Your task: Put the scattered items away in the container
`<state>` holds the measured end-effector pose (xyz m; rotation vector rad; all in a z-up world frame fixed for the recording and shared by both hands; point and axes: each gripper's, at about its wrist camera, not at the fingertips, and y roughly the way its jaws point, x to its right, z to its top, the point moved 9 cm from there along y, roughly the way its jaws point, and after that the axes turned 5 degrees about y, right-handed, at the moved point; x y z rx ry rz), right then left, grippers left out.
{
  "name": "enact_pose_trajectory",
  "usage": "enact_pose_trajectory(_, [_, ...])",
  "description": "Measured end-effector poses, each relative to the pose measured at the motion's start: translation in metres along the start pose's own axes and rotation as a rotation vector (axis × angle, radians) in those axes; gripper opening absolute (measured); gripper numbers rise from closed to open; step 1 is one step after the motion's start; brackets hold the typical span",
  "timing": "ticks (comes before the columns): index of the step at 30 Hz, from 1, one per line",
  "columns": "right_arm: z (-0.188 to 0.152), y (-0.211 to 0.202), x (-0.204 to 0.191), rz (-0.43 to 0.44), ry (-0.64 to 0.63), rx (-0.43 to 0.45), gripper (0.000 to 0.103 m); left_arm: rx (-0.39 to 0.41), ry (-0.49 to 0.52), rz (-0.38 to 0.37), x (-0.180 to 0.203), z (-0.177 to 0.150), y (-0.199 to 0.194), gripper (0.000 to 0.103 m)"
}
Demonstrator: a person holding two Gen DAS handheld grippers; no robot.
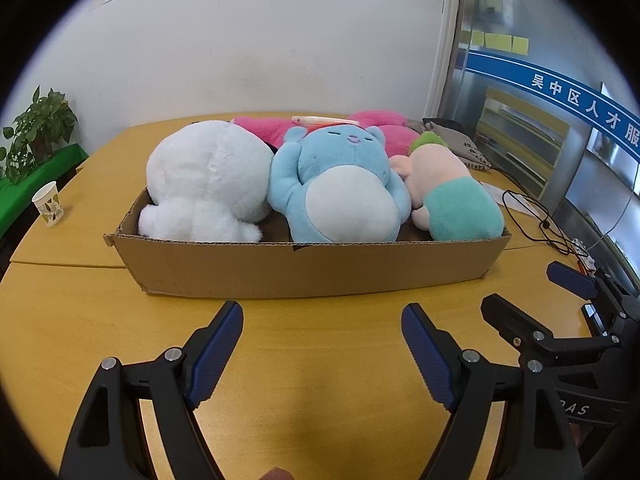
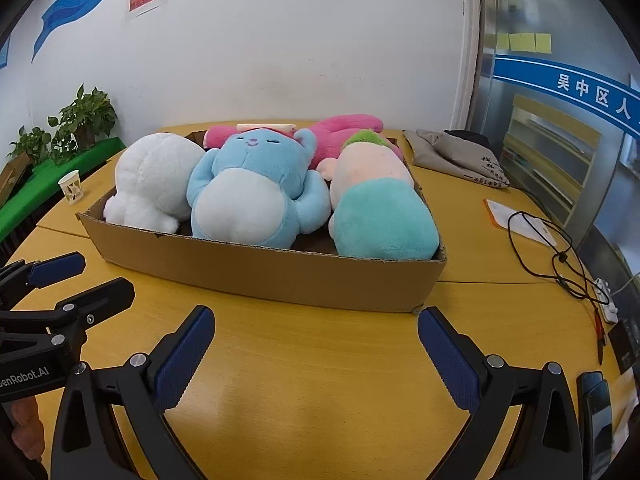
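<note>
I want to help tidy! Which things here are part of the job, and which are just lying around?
Part of the job:
box
white plush
blue plush
teal plush
pink plush
All sit in the box.

Just lying around:
paper cup
cloth bag
cable
paper
plants

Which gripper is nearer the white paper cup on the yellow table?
Left. The left gripper hovers before the cardboard box's middle; the cup stands off its left end. The right gripper is farther right.
</note>
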<state>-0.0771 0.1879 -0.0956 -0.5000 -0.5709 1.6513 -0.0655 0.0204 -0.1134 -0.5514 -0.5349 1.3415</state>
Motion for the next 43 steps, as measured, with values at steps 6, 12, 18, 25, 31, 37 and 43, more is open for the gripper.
enact_pose_trajectory(6, [-0.003, -0.001, -0.001, 0.015, 0.002, -0.007, 0.103, -0.007, -0.002, 0.005, -0.001, -0.003, -0.002, 0.081])
enact_pose_trajectory(12, [-0.004, -0.002, -0.004, 0.023, 0.001, -0.006, 0.103, 0.009, -0.007, 0.014, -0.003, -0.002, -0.008, 0.081])
enact_pose_trajectory(18, [-0.005, -0.006, -0.004, 0.012, -0.013, 0.001, 0.103, 0.025, -0.01, 0.003, -0.001, -0.002, -0.011, 0.081])
enact_pose_trajectory(25, [-0.006, -0.005, -0.005, 0.023, -0.001, -0.002, 0.103, 0.013, -0.006, 0.01, -0.004, -0.004, -0.012, 0.081])
enact_pose_trajectory(31, [-0.007, -0.005, -0.003, 0.018, -0.005, -0.002, 0.103, 0.01, -0.012, -0.007, -0.002, -0.005, -0.009, 0.081])
enact_pose_trajectory(37, [-0.007, -0.006, 0.0, 0.008, 0.004, 0.0, 0.103, 0.001, -0.007, 0.022, -0.002, -0.008, -0.008, 0.081])
enact_pose_trajectory(43, [-0.009, -0.003, -0.007, 0.027, 0.001, -0.004, 0.103, 0.01, 0.006, 0.113, -0.01, -0.01, -0.01, 0.082])
